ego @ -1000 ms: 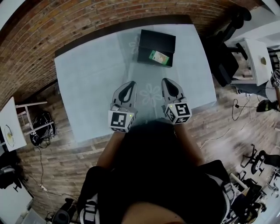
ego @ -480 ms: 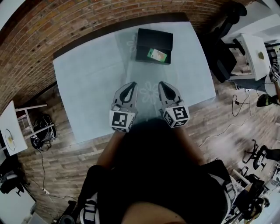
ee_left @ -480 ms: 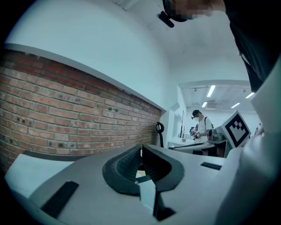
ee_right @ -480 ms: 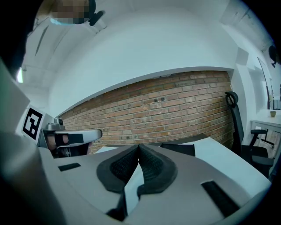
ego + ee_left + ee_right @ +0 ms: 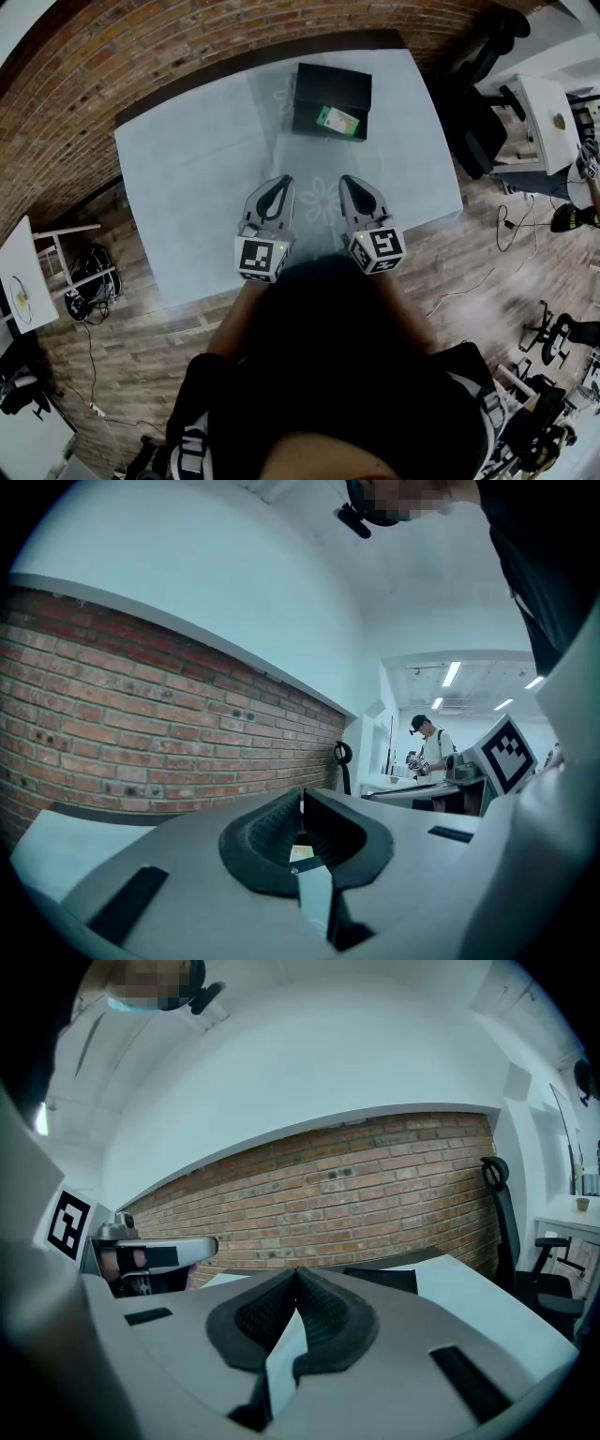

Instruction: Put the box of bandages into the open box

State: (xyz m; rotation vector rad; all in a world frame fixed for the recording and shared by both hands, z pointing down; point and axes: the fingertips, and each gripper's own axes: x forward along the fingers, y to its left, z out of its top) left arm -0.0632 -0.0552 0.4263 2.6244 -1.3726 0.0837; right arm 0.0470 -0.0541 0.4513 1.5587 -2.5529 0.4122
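Left tool (image 5: 278,180) and right tool (image 5: 349,178) side by side at lower centre over the table (image 5: 187,187), each shut tip to tip on nothing. Box of bandages (image 5: 338,119) lying inside the open box (image 5: 333,82) at upper centre, well apart from both. Placement looks done. Best to leave both tools closed, low and clear of the box rim.

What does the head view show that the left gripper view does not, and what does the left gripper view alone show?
Only the head view: the wooden floor and the flower print on the table. Only the left gripper view: a person standing at a distant bench, under ceiling lights. Both: the brick wall, the table and the left claw, shut.
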